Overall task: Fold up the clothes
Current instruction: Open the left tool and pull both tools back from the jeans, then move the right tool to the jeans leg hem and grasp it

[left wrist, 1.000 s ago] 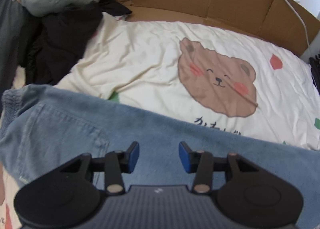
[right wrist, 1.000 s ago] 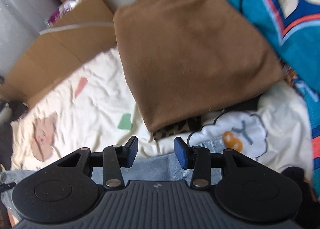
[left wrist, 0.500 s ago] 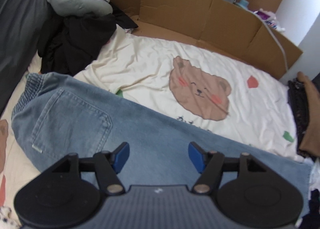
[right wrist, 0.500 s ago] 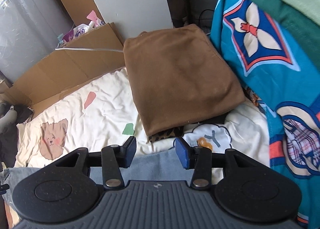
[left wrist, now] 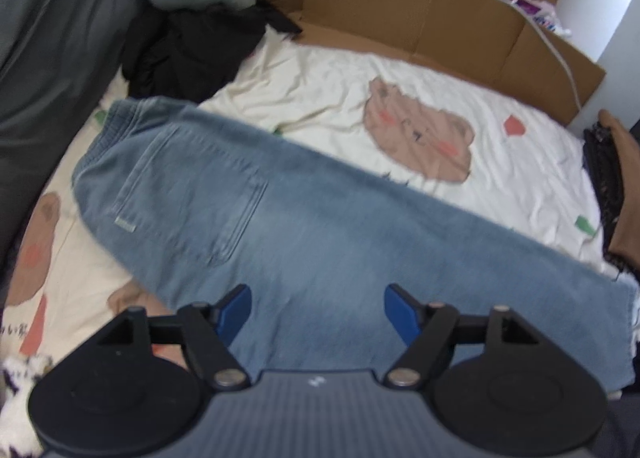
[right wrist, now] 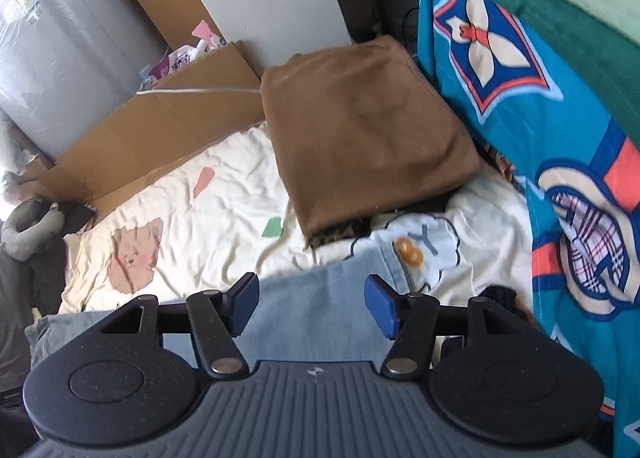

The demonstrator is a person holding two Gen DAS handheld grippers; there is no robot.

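Bedsheet (left wrist: 328,98) under flat jeans (left wrist: 320,226) — both hand-held grippers (left wrist: 318,308) (right wrist: 312,304) now higher, jaws just opened, empty.

The right gripper (right wrist: 311,304), jaws just opened and empty, hovers over the jeans (right wrist: 312,298) near a folded brown garment (right wrist: 368,130).

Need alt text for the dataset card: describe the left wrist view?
Blue jeans lie flat across a cream bedsheet with a bear print, folded lengthwise, back pocket up. The left gripper hangs above them, jaws open and holding nothing. Dark clothes are piled at the upper left, cardboard behind.
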